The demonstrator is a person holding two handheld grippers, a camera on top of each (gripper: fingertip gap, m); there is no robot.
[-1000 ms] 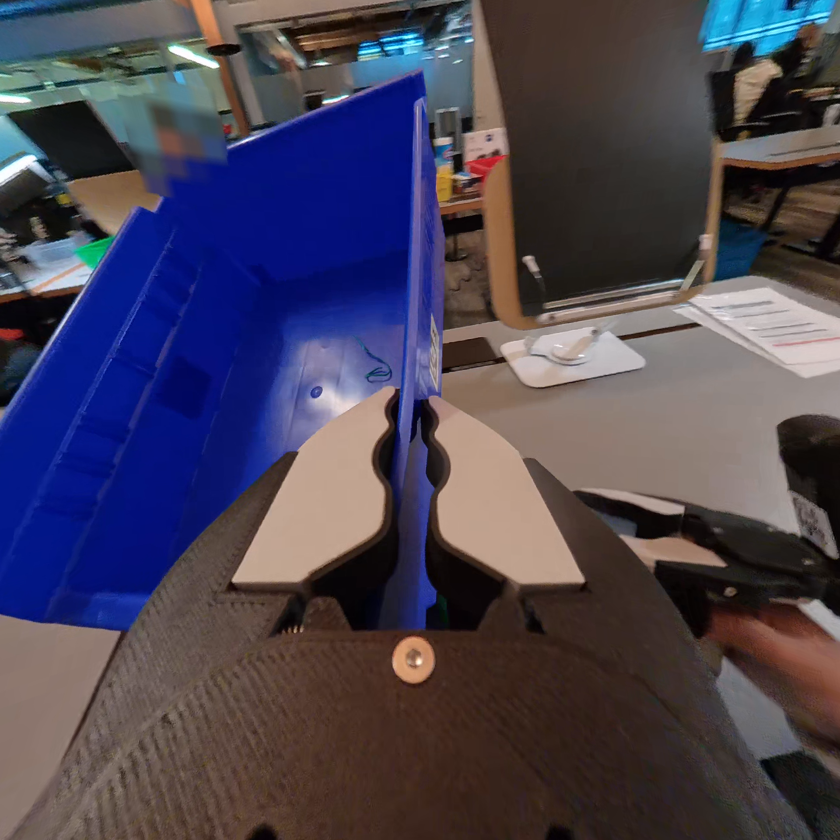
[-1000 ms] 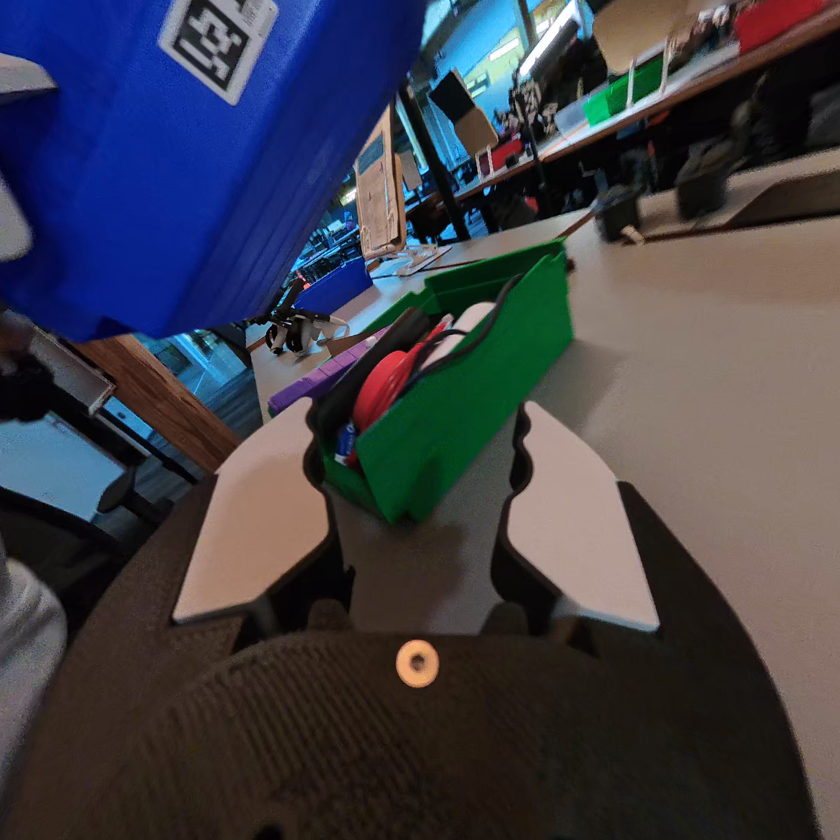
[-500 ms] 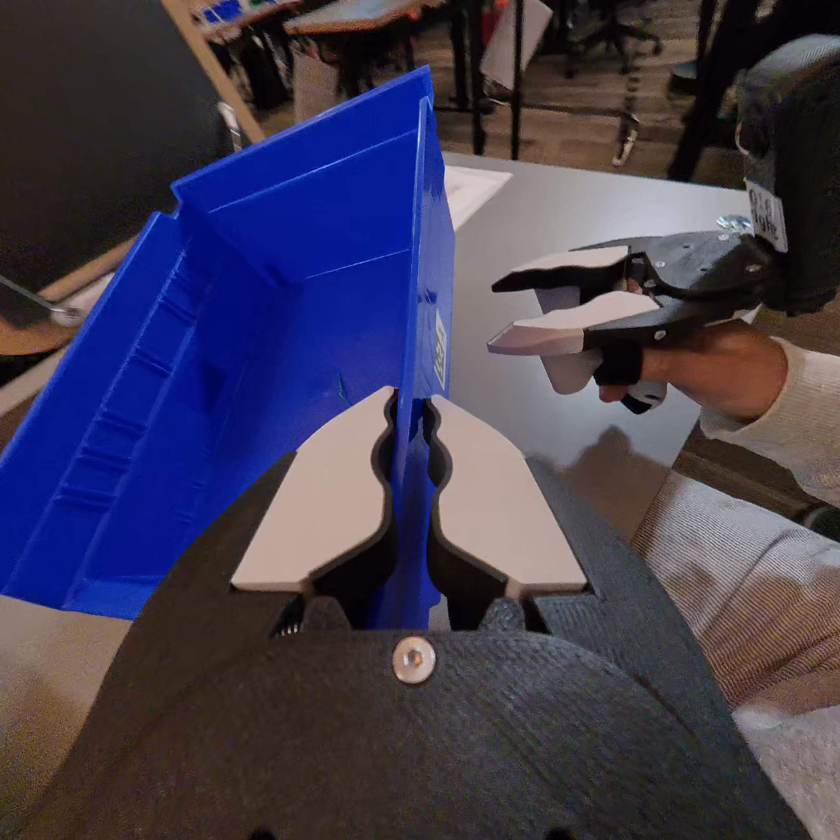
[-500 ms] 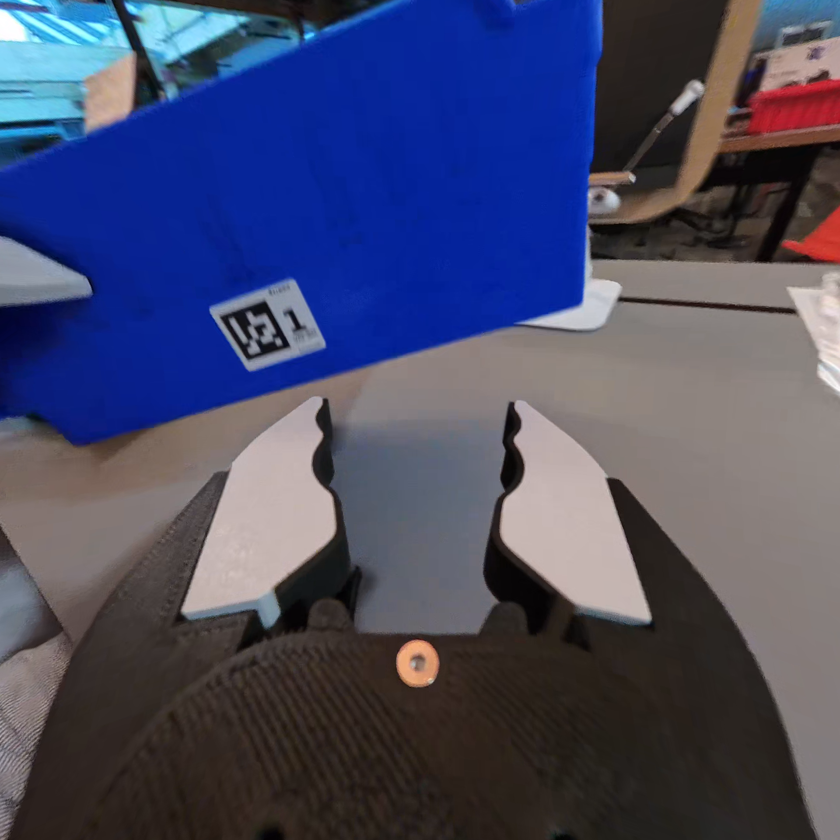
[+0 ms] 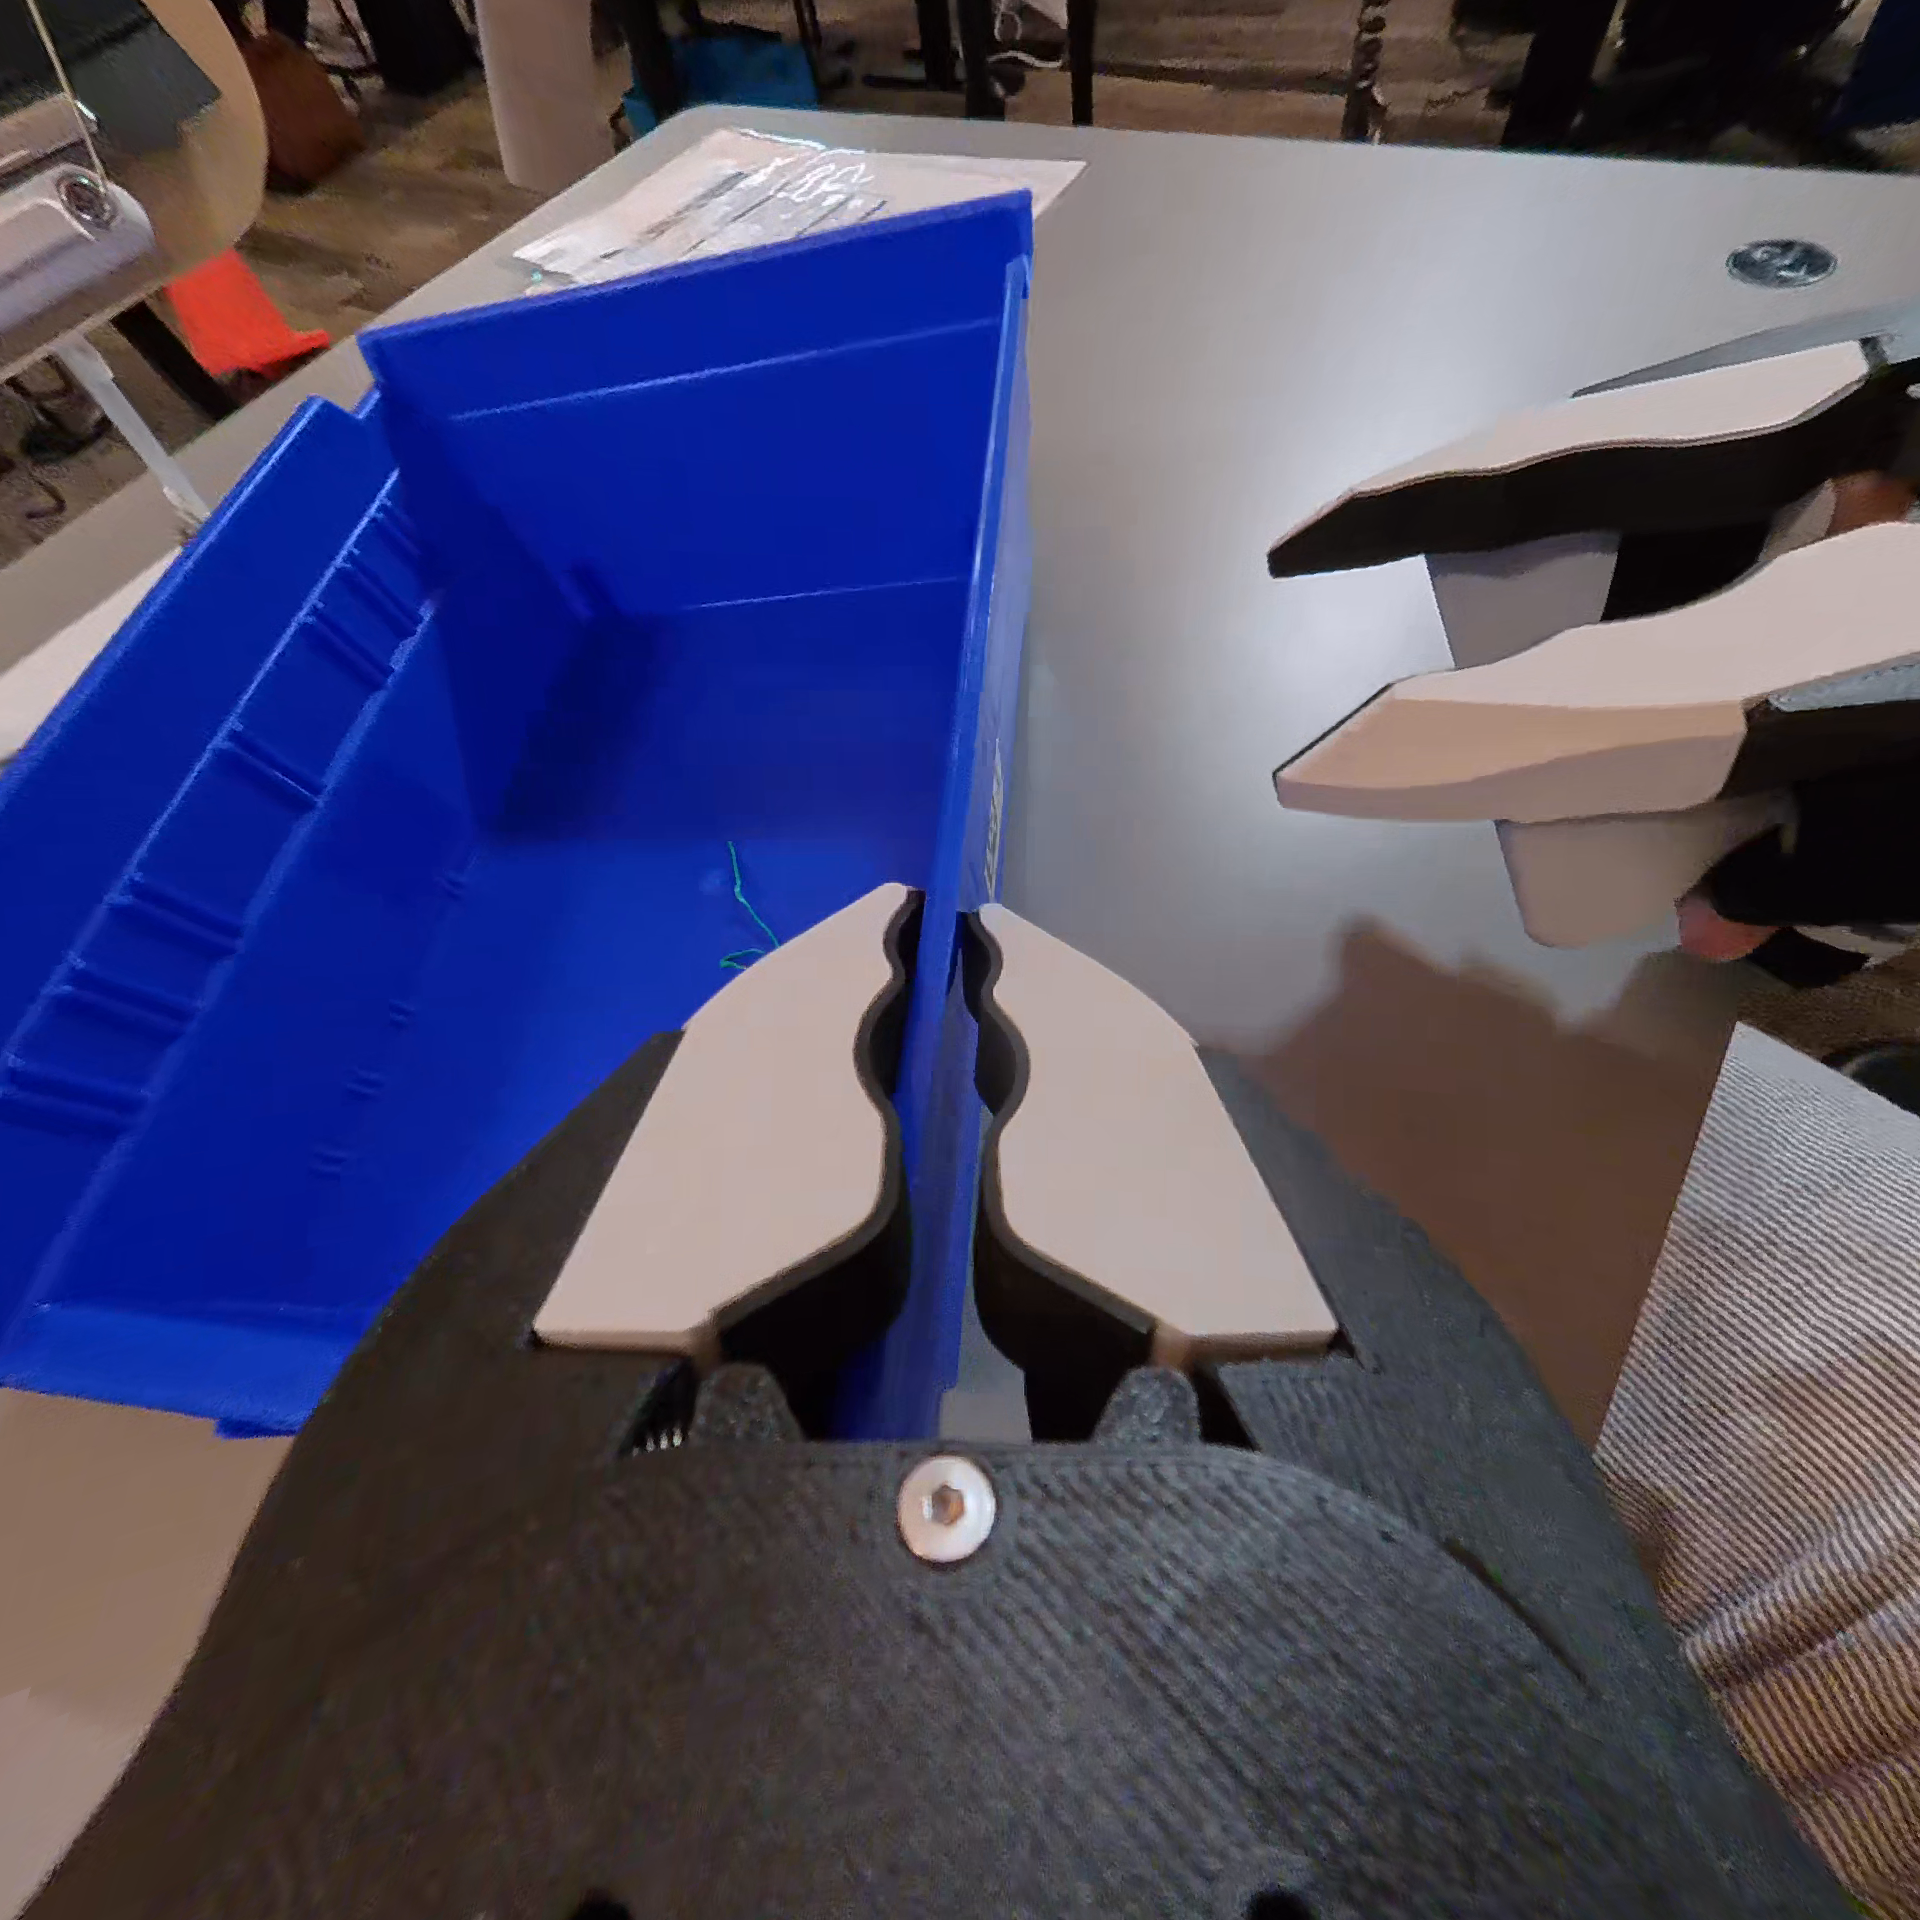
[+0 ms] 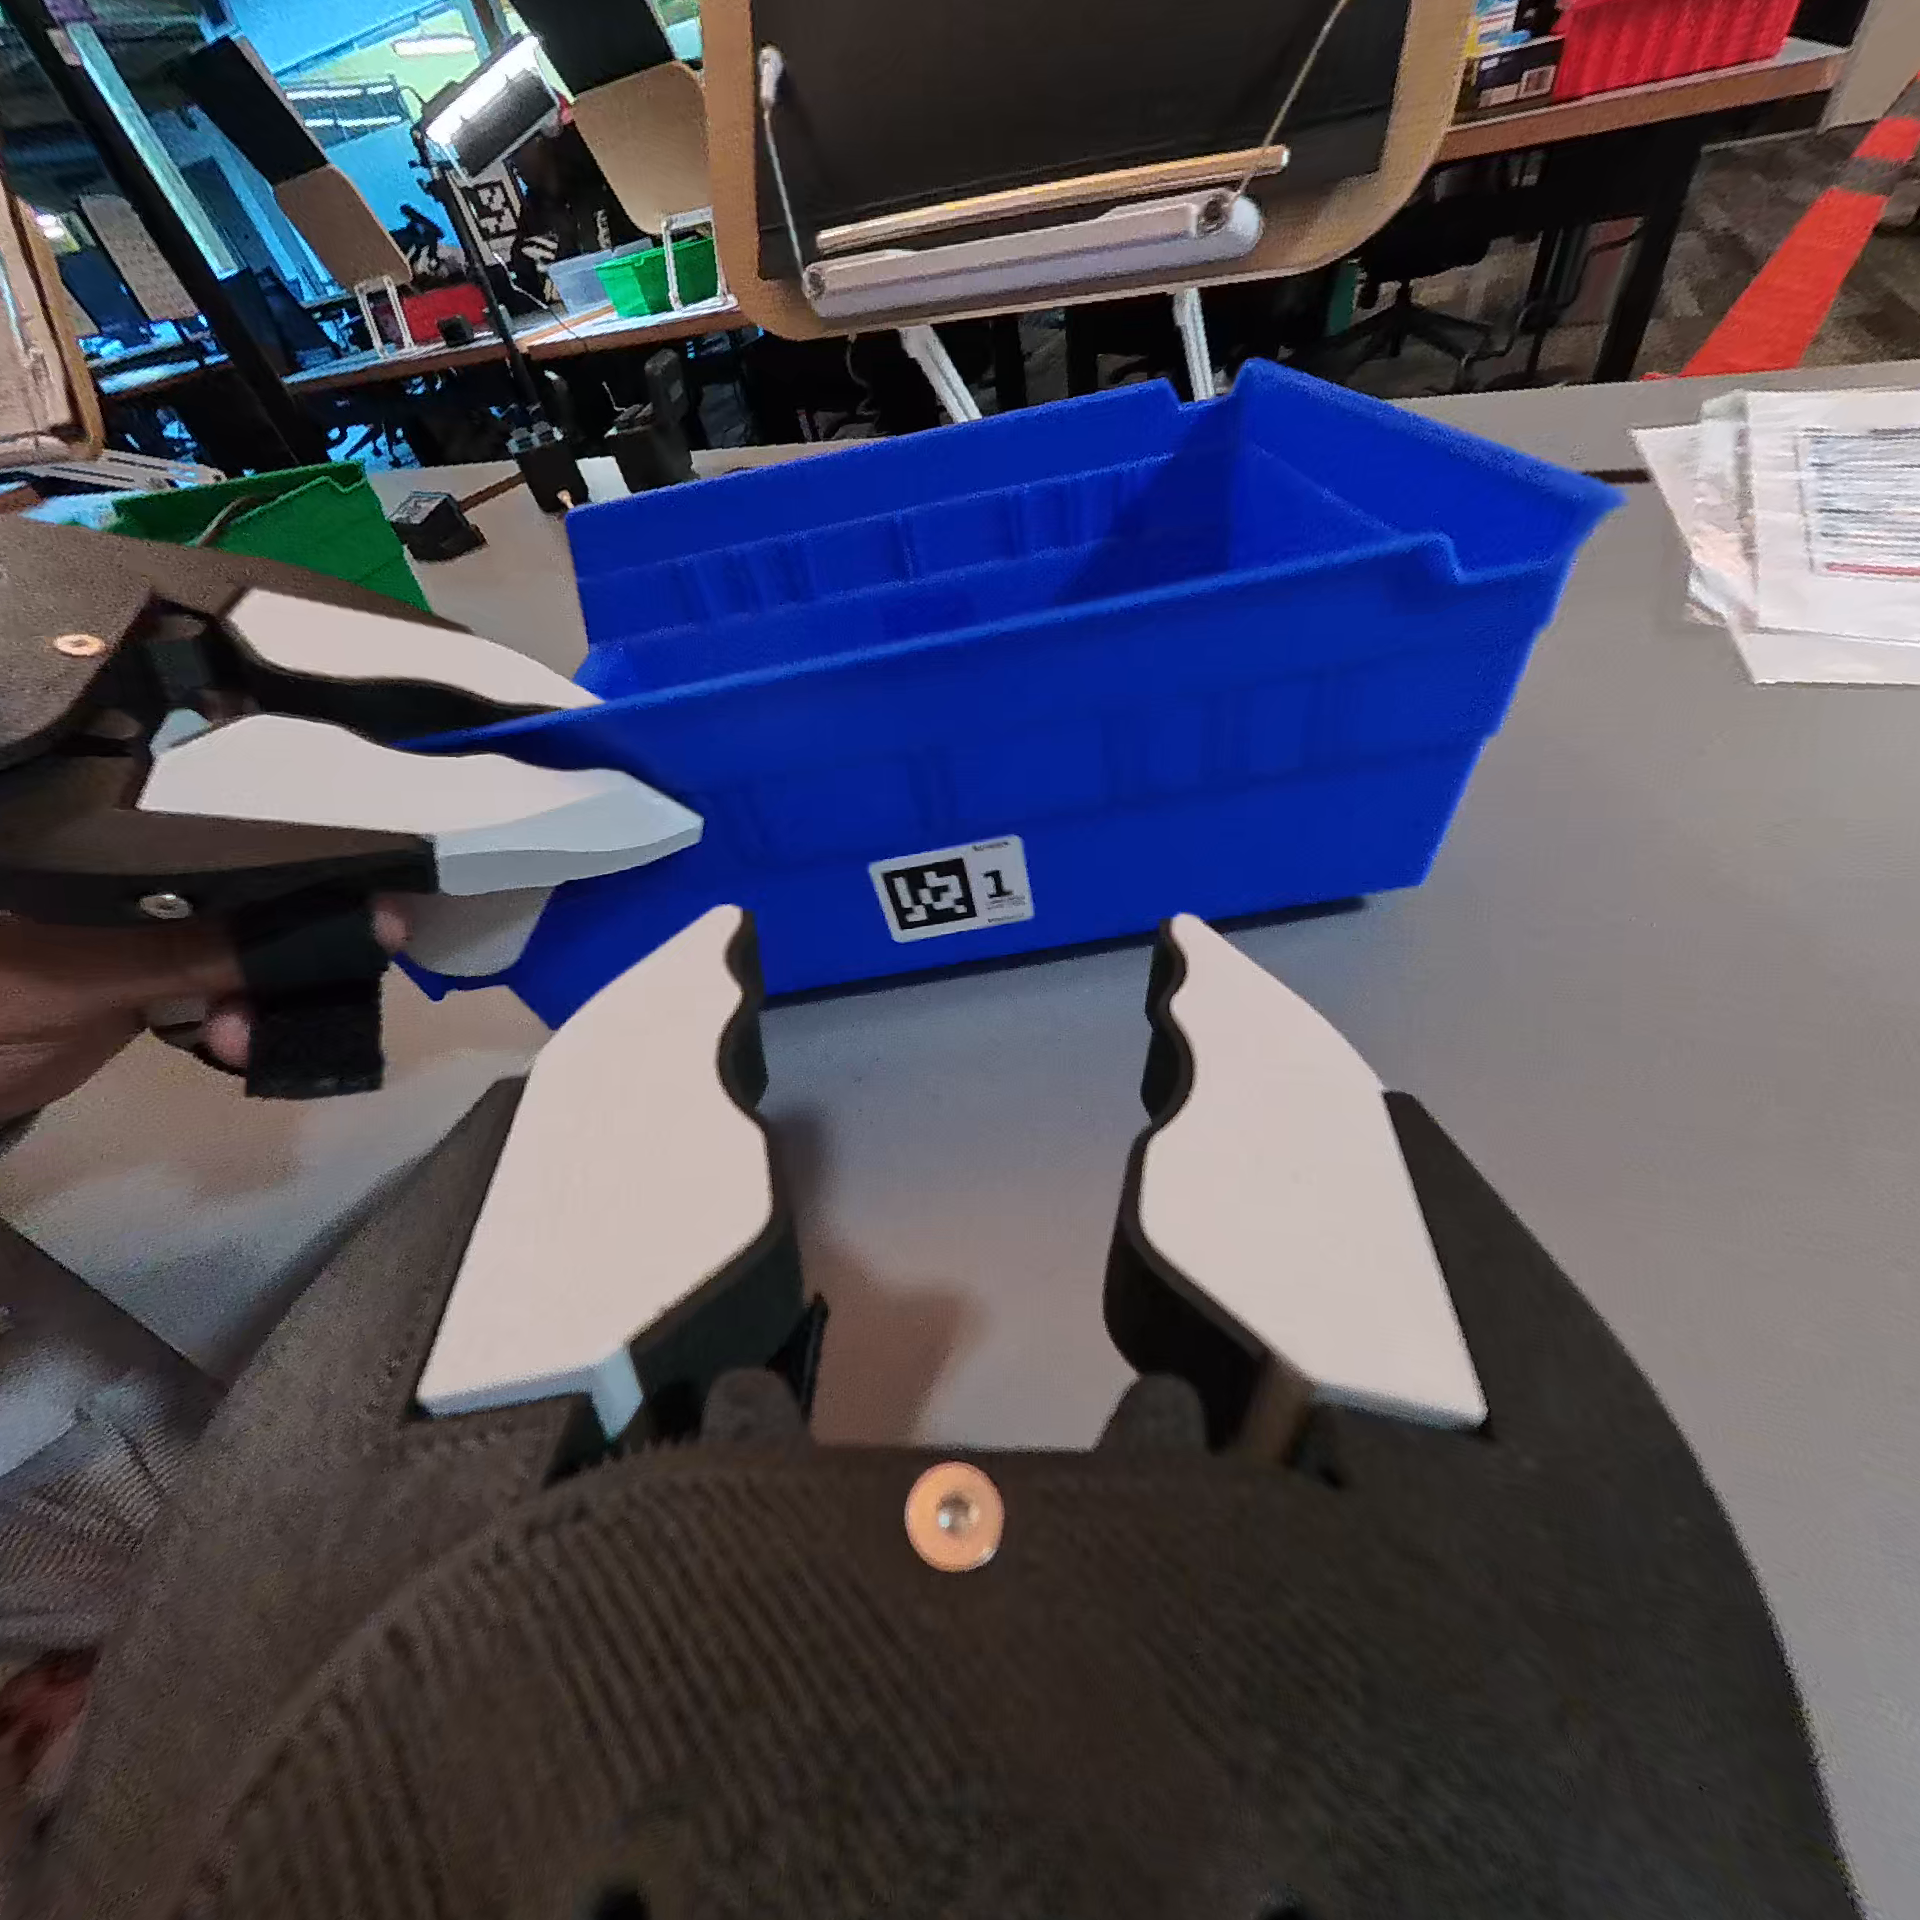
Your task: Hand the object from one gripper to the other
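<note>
Grey worktop [image 6: 1621, 1039] in a busy workshop, blue bin [image 6: 1039, 748] clamped by its side wall in the left tongs [image 5: 943, 914], right tongs [image 6: 956, 935] spread apart just beside it, empty, papers [image 6: 1829, 530] beyond.

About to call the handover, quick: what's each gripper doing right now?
Left gripper: closed on the side wall of the blue bin.
Right gripper: open, holding nothing, short of the bin.
</note>
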